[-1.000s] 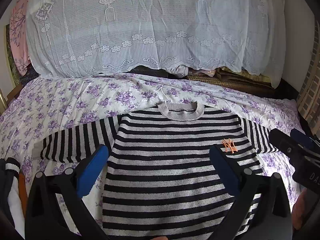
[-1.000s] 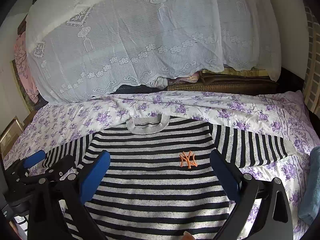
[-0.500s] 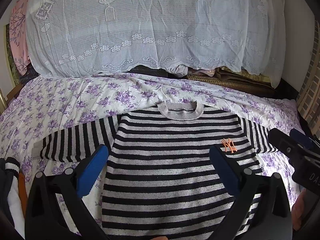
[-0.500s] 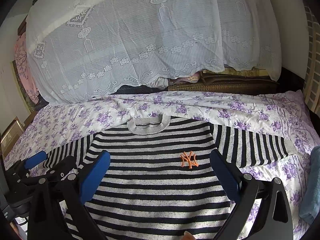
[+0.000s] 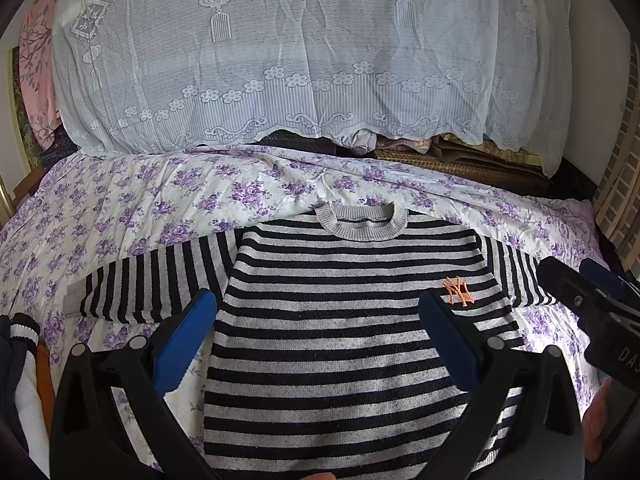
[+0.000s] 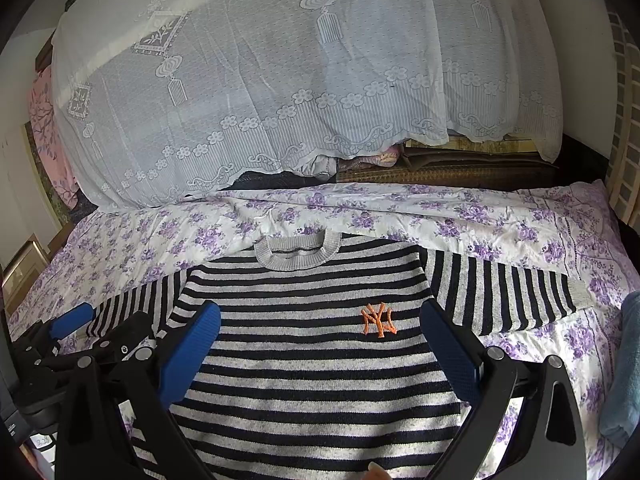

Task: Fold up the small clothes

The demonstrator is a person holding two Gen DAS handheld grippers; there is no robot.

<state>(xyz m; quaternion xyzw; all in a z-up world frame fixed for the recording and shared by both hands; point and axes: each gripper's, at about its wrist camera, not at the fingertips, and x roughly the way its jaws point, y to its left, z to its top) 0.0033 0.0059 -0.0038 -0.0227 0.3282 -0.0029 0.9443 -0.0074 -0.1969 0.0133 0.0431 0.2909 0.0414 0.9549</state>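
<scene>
- A striped sweater (image 5: 352, 320) lies flat, face up, on my flowered bed (image 5: 120, 216), sleeves out toward 9 and 3 o'clock.
- My left tool (image 5: 318, 336) and right tool (image 6: 320, 344) hover spread wide, both empty.
- Risk: pinching the bedsheet along with the knit would drag the fold crooked.
- Orange "NY" logo (image 6: 378, 319) on the chest.

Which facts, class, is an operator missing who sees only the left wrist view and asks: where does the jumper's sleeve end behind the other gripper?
Observer: The striped jumper has that sleeve laid flat sideways, ending in a grey cuff on the floral sheet.
Operator: Anything beyond the cuff?
Observer: A blue-grey cloth lies at the sheet's edge, apart from the cuff.
Operator: Is the right gripper holding anything?
Observer: No; the right gripper is open and empty.
</scene>
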